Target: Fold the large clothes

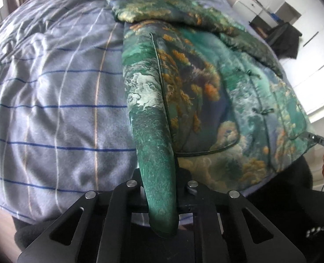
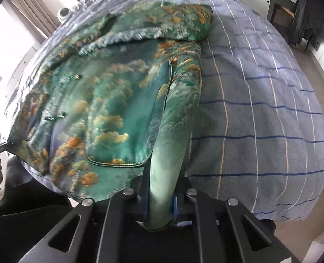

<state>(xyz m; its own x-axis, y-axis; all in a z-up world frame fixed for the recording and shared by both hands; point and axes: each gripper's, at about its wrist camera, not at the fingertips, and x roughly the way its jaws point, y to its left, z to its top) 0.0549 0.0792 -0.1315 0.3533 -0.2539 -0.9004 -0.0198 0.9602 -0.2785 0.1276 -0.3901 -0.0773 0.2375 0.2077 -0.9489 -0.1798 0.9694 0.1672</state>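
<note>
A green padded jacket [image 1: 205, 83] with gold and white landscape print lies on the bed, its sleeves folded across near the top; it also shows in the right wrist view [image 2: 109, 92]. My left gripper [image 1: 159, 188] is shut on the jacket's lower left hem corner, which sticks up between the jaws. My right gripper [image 2: 162, 197] is shut on the lower right hem corner. The right gripper's tip also shows in the left wrist view [image 1: 315, 139] at the jacket's far corner; the left gripper's tip shows in the right wrist view [image 2: 5, 145].
The blue-grey checked bedspread [image 1: 52, 100] covers the bed and also fills the right side of the right wrist view [image 2: 260, 114]. White cabinets [image 1: 315, 50] and a dark garment on a chair [image 1: 287, 39] stand beyond the bed. Curtains [image 2: 30, 15] hang by the window.
</note>
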